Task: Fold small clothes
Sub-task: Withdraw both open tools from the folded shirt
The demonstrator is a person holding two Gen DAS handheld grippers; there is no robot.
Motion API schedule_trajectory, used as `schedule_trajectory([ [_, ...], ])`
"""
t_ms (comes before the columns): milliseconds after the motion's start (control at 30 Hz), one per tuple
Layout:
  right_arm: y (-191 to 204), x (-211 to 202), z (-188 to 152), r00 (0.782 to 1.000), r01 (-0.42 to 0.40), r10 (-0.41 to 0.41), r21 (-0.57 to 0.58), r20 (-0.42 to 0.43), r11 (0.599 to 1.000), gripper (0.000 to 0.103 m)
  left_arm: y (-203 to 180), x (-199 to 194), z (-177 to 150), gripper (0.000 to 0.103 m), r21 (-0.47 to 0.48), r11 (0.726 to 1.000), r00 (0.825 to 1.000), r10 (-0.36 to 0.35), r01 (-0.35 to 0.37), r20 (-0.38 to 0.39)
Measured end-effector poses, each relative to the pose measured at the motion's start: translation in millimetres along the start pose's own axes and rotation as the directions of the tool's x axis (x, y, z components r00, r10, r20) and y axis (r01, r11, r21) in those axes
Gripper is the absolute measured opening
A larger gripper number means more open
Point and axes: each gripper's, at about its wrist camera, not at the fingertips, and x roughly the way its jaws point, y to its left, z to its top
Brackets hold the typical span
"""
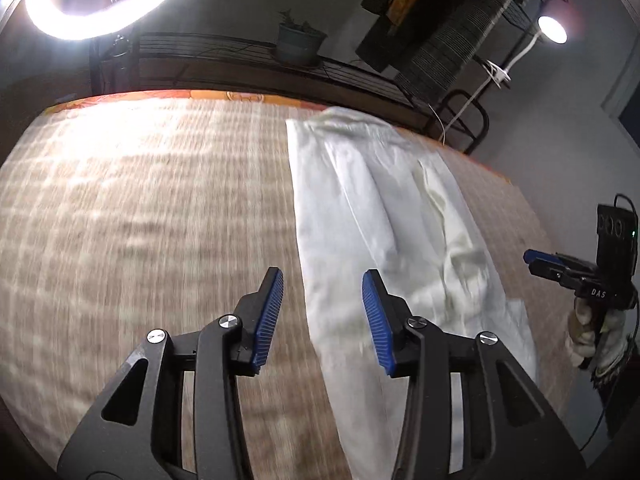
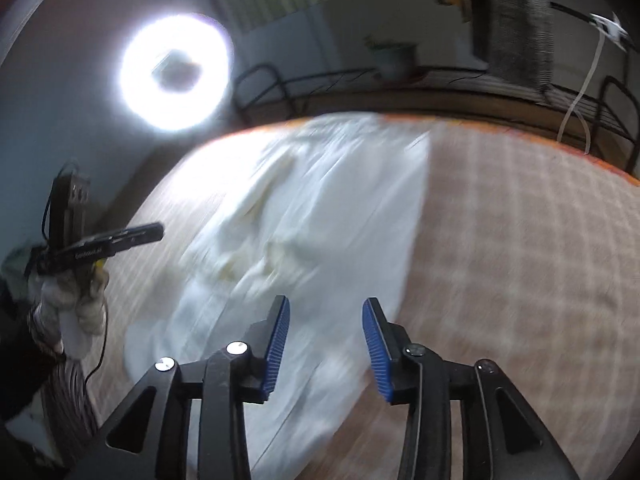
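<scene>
A white garment lies as a long folded strip on the checked brown mat, running from the far edge toward me. My left gripper is open and empty above the garment's left edge. In the right wrist view the garment lies under my right gripper, which is open and empty above its near right part. Each gripper shows from the side in the other view: the right gripper, the left gripper, both held by gloved hands beside the mat.
A lit ring light stands at the back left. A black metal rack with a potted plant runs behind the mat. A small lamp on a white arm stands at the back right.
</scene>
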Motion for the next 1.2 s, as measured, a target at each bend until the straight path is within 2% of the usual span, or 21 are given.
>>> schedule_trajectory([
  [67,-11.2,2.7,13.8,1.0,0.003,-0.003,0.03,0.021,1.0,0.046,10.7,13.2,17.1,0.042,-0.038,0.999,1.0,0.006,-0.006,-0.003],
  [233,-48.3,27.5,51.1,0.998,0.005,-0.014,0.127,0.069,0.992,0.047,32.4,49.5,53.0,0.043,-0.118,0.993,1.0,-0.018,0.017,-0.014],
  [333,-62.7,44.7,67.3,0.997,-0.007,-0.004,0.158,0.071,0.987,0.048,41.8,69.0,62.7,0.043,-0.163,0.986,0.999,-0.042,0.038,-0.023],
  [400,-69.2,59.5,78.3,0.998,-0.016,0.004,0.173,0.067,0.985,0.051,44.5,82.5,69.6,0.043,-0.17,0.985,0.999,-0.035,0.03,-0.025],
  [600,-81.3,99.7,103.8,0.998,0.0,-0.014,0.198,0.067,0.98,0.05,53.8,106.0,81.1,0.043,-0.225,0.974,0.999,-0.035,0.032,-0.012],
  [700,-86.3,114.0,109.9,0.998,0.009,-0.02,0.197,0.055,0.98,0.039,52.0,110.9,84.9,0.043,-0.211,0.977,0.999,-0.036,0.034,-0.004],
  [767,-89.1,120.7,110.4,0.999,-0.014,0.005,0.206,0.047,0.979,0.007,46.7,114.9,86.8,0.043,-0.179,0.983,0.999,-0.034,0.033,-0.007],
  [800,-89.8,122.5,110.9,0.999,-0.028,0.02,0.208,0.043,0.978,0.0,43.7,117.5,86.9,0.043,-0.159,0.987,1.0,-0.022,0.02,-0.011],
  [867,-90.4,119.6,112.1,0.998,0.003,-0.013,0.187,0.056,0.982,0.0,37.7,122.1,86.9,0.043,-0.113,0.994,1.0,0.005,-0.005,-0.004],
  [933,-103.2,119.9,111.3,0.998,0.034,-0.046,0.222,0.048,0.974,0.0,34.2,124.4,87.4,0.043,-0.089,0.996,1.0,0.016,-0.016,0.003],
  [1000,-112.4,123.5,107.7,0.999,0.012,-0.023,0.255,0.038,0.967,0.0,35.1,125.4,89.6,0.043,-0.088,0.996,1.0,0.009,-0.008,0.005],
  [1133,-107.6,124.1,109.3,0.999,0.007,-0.015,0.209,0.038,0.978,0.001,39.4,132.4,99.8,0.043,-0.113,0.994,1.0,0.009,-0.008,0.006],
  [1200,-108.9,123.9,114.0,1.0,0.007,-0.014,0.215,0.028,0.977,0.016,40.7,135.9,104.4,0.043,-0.125,0.992,1.0,-0.008,0.009,0.01],
])
